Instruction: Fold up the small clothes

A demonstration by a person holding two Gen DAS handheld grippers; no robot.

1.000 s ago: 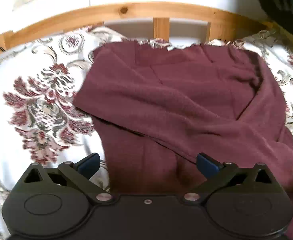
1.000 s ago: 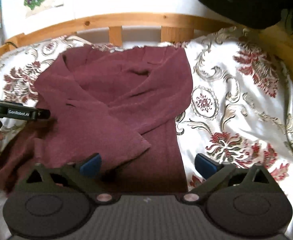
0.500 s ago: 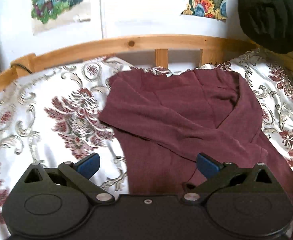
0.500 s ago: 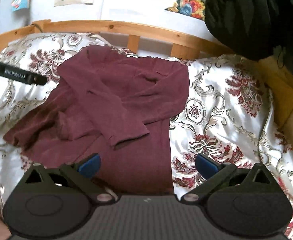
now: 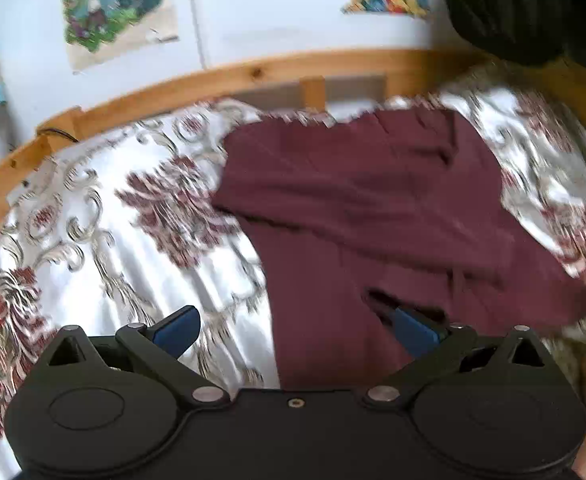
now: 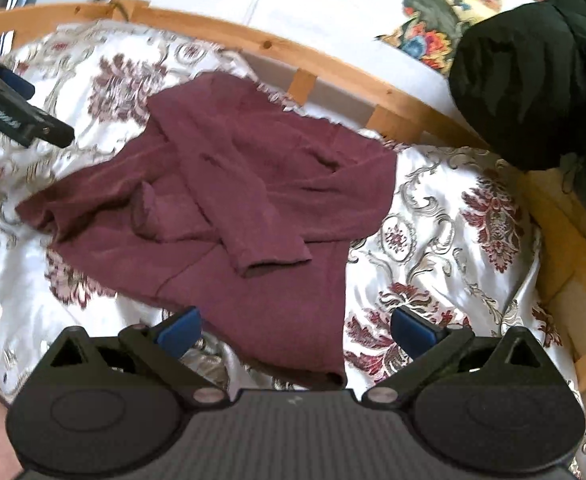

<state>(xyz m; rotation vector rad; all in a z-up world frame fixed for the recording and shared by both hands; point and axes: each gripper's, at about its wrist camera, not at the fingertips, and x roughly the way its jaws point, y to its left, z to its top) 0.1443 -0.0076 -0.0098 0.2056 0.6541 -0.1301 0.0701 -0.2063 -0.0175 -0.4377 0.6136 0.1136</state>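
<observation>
Left wrist view first: the left tool (image 5: 297, 330) hangs above the bed with its blue-tipped fingers (image 5: 177, 328) spread wide and nothing between them. Ahead lies the maroon top (image 5: 357, 216), spread on the floral bedspread (image 5: 105, 236). Its long axis runs from the camera away toward the wooden bed rail (image 5: 253, 76), with the neck end up by the rail and the hem end nearest the tool. A sleeve is folded across the body, slanting down toward the right edge of the picture. The right finger sits over the lower cloth, but whether it touches is not clear; the view is blurred. Posters (image 5: 117, 8) hang on the wall behind, and a dark bundle of black fabric (image 5: 525, 8) fills the upper right corner.

Now the right wrist view: the right tool (image 6: 297, 330) is also wide open and empty, hovering just above the hem of the top (image 6: 253, 184). From here the garment runs at a slant, hem near the tool and shoulders up toward the rail (image 6: 333, 72). One sleeve (image 6: 253, 216) lies across the chest, its cuff pointing down toward the camera; the other trails out to the left over the bedspread (image 6: 453, 240). The left tool (image 6: 17, 112) shows at the upper left, clear of the cloth. The black fabric (image 6: 533, 80) sits at the upper right.
</observation>
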